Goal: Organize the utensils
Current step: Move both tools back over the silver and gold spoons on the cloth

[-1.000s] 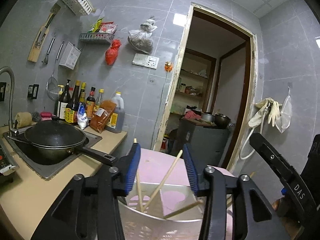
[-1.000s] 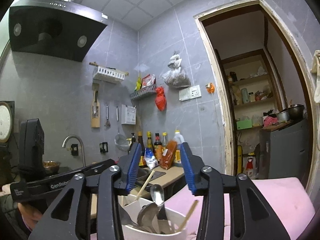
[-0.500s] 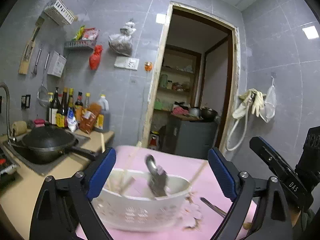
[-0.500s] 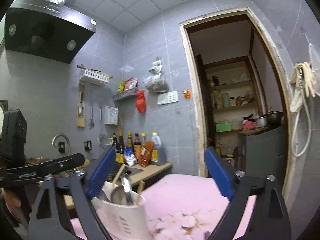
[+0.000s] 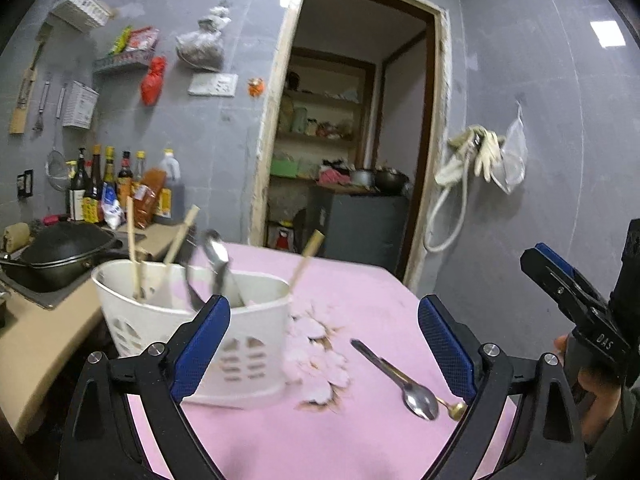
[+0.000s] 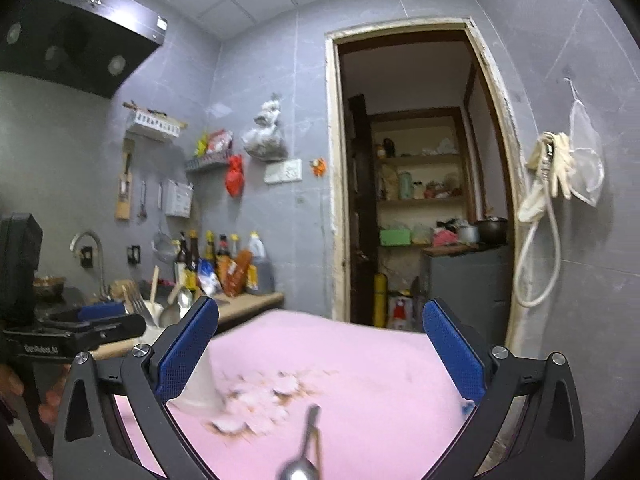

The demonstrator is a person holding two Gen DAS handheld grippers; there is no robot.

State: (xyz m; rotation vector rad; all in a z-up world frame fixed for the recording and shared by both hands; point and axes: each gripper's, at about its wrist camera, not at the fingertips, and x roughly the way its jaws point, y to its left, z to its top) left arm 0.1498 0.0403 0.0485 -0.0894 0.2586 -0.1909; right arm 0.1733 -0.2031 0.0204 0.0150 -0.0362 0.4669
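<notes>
I hold the left tool (image 5: 324, 344) and right tool (image 6: 320, 354) spread wide, gripping nothing. A steel spoon (image 5: 394, 376) lies flat on the pink cloth-covered table (image 5: 360, 288), right of the perforated white plastic holder (image 5: 192, 320). Beyond the holder: wooden chopsticks (image 5: 131, 248) standing inside.
</notes>
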